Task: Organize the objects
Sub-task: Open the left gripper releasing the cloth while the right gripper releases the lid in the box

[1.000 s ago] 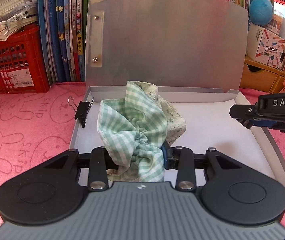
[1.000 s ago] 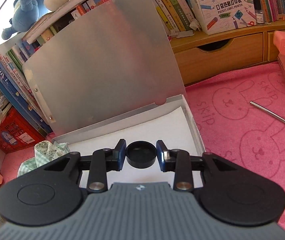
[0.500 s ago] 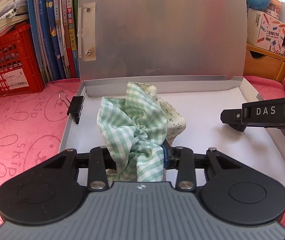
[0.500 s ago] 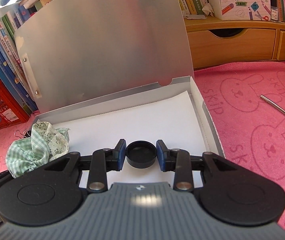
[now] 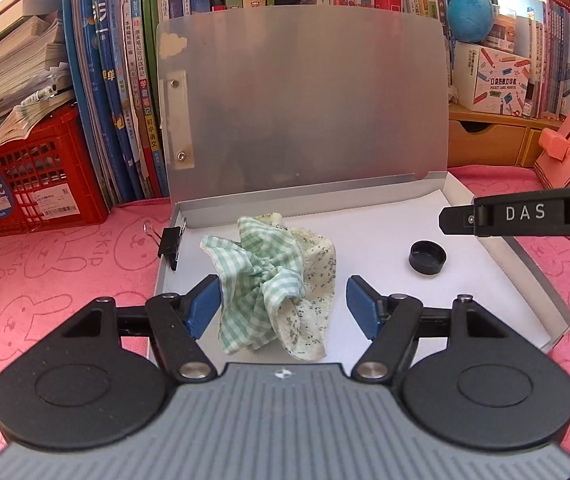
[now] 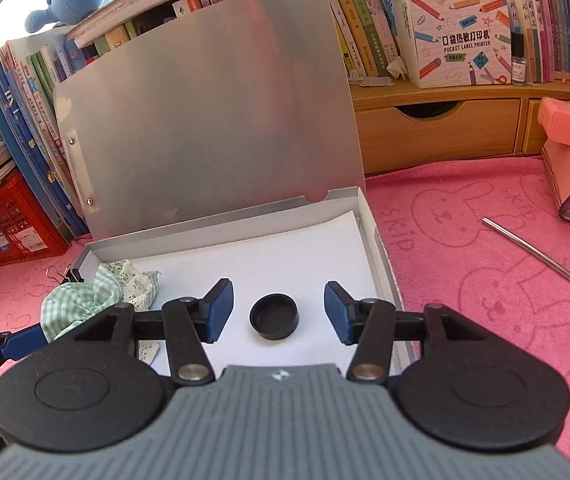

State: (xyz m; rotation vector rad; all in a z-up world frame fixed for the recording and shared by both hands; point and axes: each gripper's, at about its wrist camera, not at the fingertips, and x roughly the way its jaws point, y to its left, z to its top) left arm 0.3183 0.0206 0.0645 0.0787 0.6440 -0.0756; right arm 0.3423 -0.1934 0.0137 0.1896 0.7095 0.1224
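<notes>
Grey case (image 5: 541, 268) holds cloth (image 5: 273, 280), black cap (image 6: 273, 317); both grippers just released.

Wrist views — close, downward, sharing box (image 5: 461, 192)

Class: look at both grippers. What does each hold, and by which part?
Nothing. The left gripper has just opened off the cloth, the right gripper off the cap.
</notes>
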